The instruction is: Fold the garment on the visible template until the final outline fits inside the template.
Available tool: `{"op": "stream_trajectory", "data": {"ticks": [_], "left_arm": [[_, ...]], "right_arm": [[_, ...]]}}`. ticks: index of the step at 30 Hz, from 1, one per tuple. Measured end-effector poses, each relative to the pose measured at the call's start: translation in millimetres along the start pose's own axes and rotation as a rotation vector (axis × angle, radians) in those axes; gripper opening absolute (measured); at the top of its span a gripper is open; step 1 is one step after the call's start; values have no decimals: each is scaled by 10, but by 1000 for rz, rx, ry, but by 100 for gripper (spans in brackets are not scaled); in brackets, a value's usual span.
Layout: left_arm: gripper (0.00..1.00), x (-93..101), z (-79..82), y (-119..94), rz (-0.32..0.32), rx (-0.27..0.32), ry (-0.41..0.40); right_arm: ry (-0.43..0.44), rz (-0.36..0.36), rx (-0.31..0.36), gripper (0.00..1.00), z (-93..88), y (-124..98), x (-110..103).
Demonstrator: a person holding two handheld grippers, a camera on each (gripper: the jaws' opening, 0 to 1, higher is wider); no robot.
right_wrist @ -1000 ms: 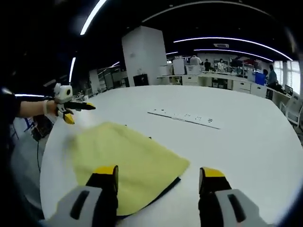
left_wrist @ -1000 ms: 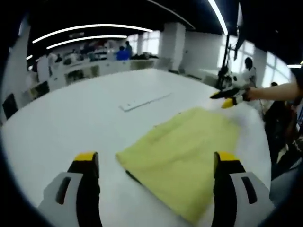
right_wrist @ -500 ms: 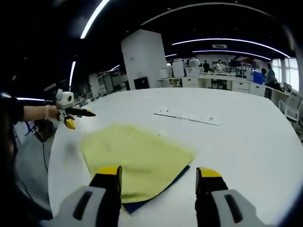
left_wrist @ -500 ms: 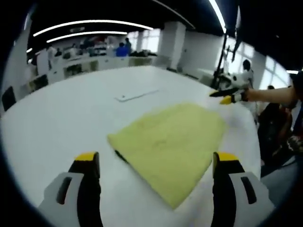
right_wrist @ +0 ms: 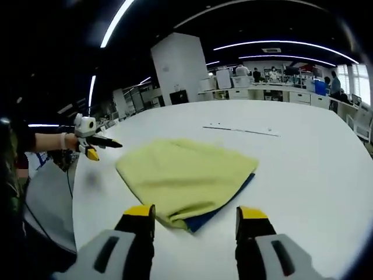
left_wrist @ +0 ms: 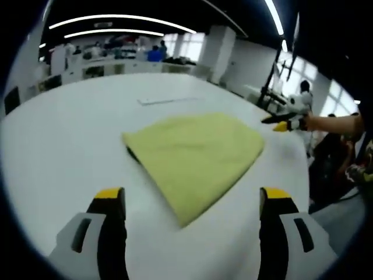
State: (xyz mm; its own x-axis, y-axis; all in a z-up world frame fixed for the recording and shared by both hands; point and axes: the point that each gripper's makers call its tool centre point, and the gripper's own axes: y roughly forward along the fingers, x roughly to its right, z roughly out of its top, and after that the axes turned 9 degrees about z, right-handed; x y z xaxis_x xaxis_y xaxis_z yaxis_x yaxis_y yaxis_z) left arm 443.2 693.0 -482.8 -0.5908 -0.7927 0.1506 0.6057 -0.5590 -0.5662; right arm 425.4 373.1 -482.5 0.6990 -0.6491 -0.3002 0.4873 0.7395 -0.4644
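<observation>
Garment (left_wrist: 195, 154), yellow, folded flat on white table (left_wrist: 58, 140) over a dark blue template (right_wrist: 218, 205) showing at one edge. Left gripper (left_wrist: 189, 201) and right gripper (right_wrist: 195, 214): jaws wide, empty, raised short of the cloth.

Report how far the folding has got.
Done: the yellow garment lies folded flat on the white table, a blue template edge showing beneath. In hand: nothing; left claw and right claw hang open and empty. Left: whether the whole outline fits the template cannot be told.
</observation>
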Motion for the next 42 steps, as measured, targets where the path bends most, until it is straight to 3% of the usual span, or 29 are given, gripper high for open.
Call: {"op": "stream_trajectory", "data": {"ticks": [4,9,18,23,27,30,42], "left_arm": [[87,52,-64,-24,-4,3,-12],[83,130,-108,-28,-21,-4,-17],[72,204,-170,-24,-42,-16,-44],[51,153,-227,-25,-35,-24,-74],[51,71,-255,-3,-4,-24,-89],[40,12,-282,4,15,-28,-79],[14,-126,-357,71,51,-31,-117]], "right_arm": [[-3,12,-15,46,-115,-2,-101],[-8,23,-45,31,-254,38,-191],[19,37,-33,23,-266,194,-220],[36,44,-30,21,-272,259,-209],[44,52,-30,18,-278,291,-224],[48,52,-31,16,-280,318,-224],[53,47,-44,9,-291,359,-234]]}}
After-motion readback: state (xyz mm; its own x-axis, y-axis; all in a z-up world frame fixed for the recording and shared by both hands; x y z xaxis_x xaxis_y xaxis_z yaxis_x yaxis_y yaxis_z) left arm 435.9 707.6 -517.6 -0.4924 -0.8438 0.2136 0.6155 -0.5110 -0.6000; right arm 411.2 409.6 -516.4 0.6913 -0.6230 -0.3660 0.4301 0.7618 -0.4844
